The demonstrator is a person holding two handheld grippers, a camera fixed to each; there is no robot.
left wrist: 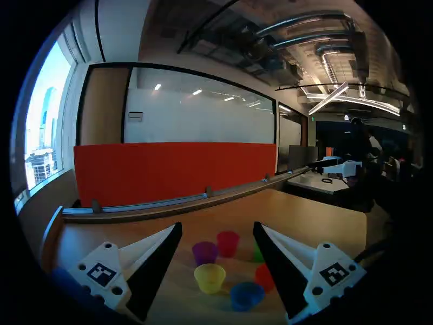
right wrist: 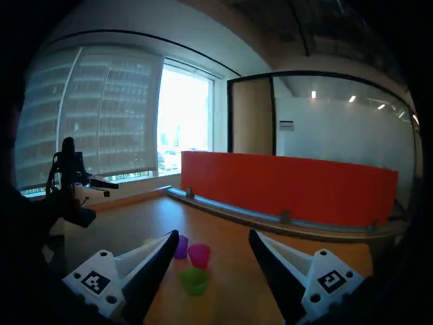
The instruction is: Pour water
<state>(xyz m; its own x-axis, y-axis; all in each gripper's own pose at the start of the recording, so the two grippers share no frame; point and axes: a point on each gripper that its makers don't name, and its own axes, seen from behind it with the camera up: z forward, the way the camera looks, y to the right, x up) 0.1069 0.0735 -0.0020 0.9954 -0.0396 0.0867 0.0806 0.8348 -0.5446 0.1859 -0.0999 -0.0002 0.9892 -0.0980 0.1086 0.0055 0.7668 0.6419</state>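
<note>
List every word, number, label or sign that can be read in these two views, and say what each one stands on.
No text can be read.
The wall sign on the glass partition: too small and blurred to read.
The square markers on the left gripper: black-and-white patterns, no letters.
The square markers on the right gripper: also patterns, no letters.

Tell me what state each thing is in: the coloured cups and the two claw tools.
left gripper: open, holding nothing
right gripper: open, holding nothing
yellow cup: upright, untouched
purple cup: upright, untouched
pink cup: upright, untouched
blue cup: upright, untouched
green cup: upright, untouched
red cup: partly hidden by a finger
Water in any cup: cannot tell
</note>
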